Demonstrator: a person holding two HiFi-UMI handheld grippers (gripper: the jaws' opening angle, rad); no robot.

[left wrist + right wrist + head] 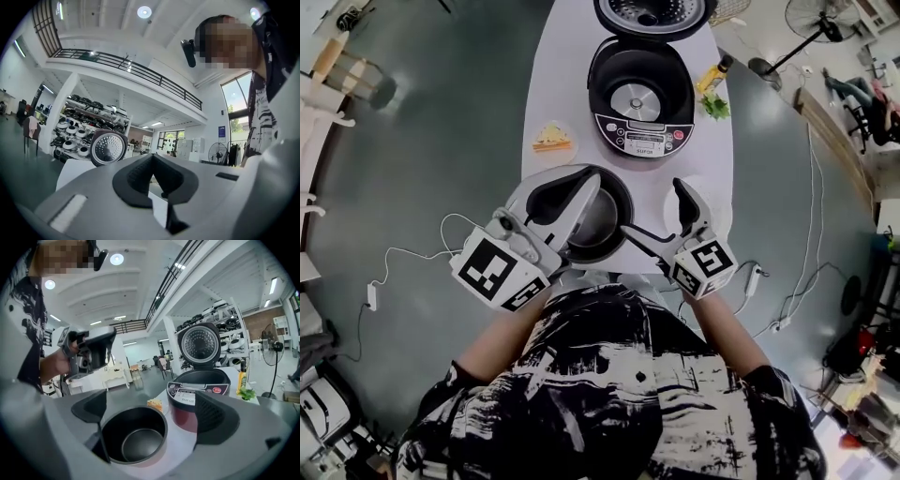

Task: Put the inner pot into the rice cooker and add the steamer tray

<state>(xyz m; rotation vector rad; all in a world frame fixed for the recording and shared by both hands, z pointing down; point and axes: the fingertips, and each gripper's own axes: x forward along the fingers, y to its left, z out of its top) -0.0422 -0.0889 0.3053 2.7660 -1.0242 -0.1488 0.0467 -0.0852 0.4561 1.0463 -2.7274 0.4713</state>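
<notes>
The pot (600, 225) is seen at lower centre on the desk (572, 56), below the open cooker (639, 94). The right gripper (152, 413) is held spread at the pot; the left gripper (152, 161) is pressed together, empty.

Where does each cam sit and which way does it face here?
Head view: on the person's head, steeply down at table, inner pot, open rice cooker; shows shirt, left hand-held gripper, right hand-held gripper.
Left gripper view: on the left hand-held gripper, tilted up at ceiling and cooker lid; shows its jaws together, shirt.
Right gripper view: on the right hand-held gripper, across the table at inner pot and rice cooker; shows its jaws apart, the left hand.
Shared: head and right gripper views both hold inner pot and rice cooker.
</notes>
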